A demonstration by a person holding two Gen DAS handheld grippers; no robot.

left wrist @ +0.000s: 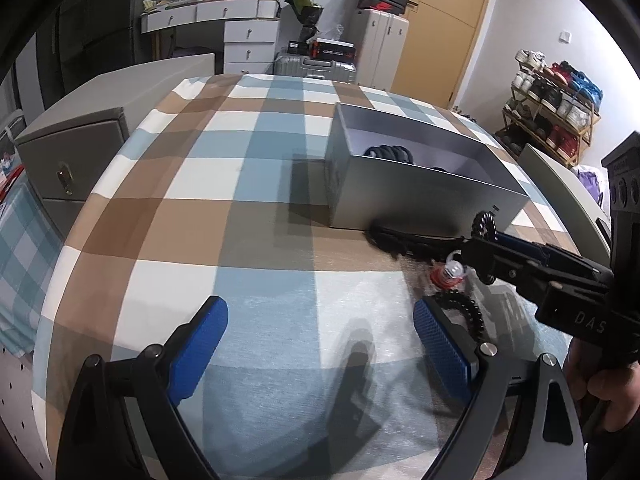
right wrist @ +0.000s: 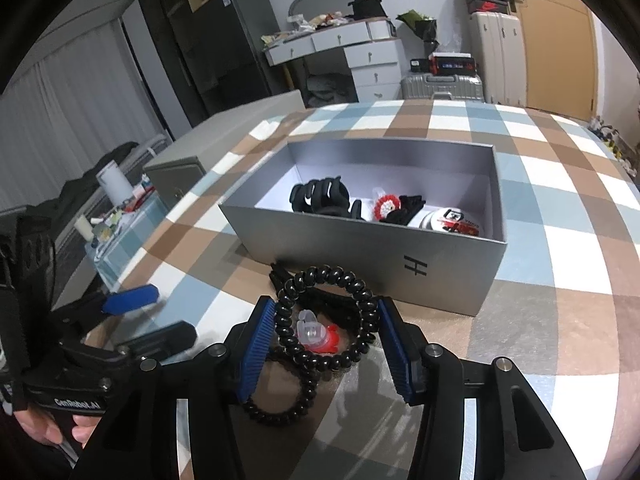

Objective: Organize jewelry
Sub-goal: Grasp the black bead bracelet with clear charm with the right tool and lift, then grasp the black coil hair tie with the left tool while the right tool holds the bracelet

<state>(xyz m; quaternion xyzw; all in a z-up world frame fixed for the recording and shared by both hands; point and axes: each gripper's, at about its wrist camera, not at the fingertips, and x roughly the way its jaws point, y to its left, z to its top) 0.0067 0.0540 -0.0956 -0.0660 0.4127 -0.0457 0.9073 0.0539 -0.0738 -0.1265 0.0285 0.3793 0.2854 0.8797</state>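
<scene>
Grey box [right wrist: 432, 276] marked "H"; left gripper [right wrist: 148, 316] labelled "GenRobot.AI".

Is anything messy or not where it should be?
Yes. Two black coil bands and a small red and clear piece lie on the checked cloth, outside the grey box holding the other bits.

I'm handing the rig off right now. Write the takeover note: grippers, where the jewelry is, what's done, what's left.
Right gripper: pads either side of the upper black coil band, seemingly gripping it.
Left gripper: open, empty, above the checked cloth.
Done: black claw clip, red-white piece and round tin are in the grey box.
Left: second coil band and red-clear trinket, both on the cloth in front of the box.
</scene>
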